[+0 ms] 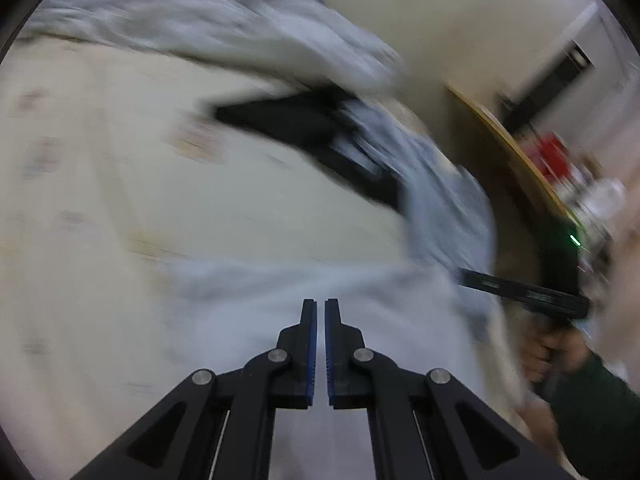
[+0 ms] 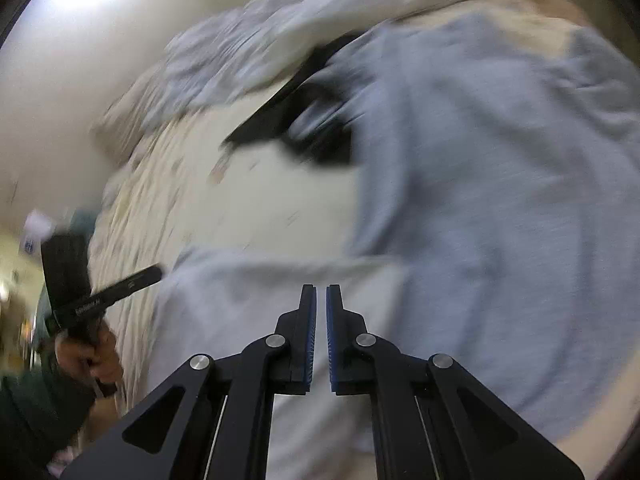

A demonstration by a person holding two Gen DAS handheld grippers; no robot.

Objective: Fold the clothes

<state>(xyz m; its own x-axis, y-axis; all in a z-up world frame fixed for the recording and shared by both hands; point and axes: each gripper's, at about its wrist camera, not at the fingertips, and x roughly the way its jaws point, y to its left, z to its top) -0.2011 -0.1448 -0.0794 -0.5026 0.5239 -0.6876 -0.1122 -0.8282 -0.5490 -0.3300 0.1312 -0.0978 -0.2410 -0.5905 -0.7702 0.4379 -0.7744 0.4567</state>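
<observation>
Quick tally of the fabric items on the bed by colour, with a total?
Light grey-blue garment: 1
Black garment: 1
Rumpled pale grey-white bedding: 1
Total: 3, though blur may hide more.

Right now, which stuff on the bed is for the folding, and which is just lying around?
For the folding:
- pale grey-blue cotton garment, spread flat
- black folded cloth beside it
- left gripper and right gripper, both shut, holding nothing

Just lying about:
- crumpled pale grey bedding heap
- cream patterned bedsheet
- blurred red items on a wooden shelf
</observation>
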